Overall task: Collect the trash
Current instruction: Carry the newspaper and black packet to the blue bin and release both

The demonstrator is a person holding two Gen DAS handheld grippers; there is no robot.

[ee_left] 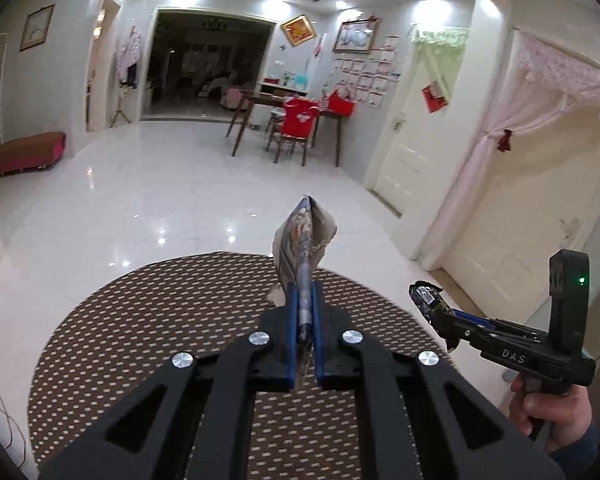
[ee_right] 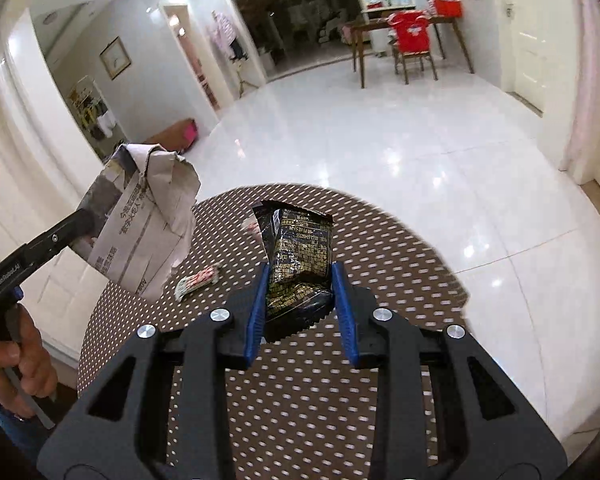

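Jaws clenched: my left gripper (ee_left: 305, 312) pinches limp, light newspaper (ee_left: 304, 236) by its fold, my right gripper (ee_right: 300, 304) squeezes a crinkly, slippery black wrapper (ee_right: 300, 256) mid-body.

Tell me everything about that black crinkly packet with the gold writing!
The black snack wrapper is shiny, crumpled foil-like plastic covered in small gold print, torn open at its top. It stands upright, squeezed between the blue pads of the right tool, held above the round brown dotted table. Nothing else touches it.
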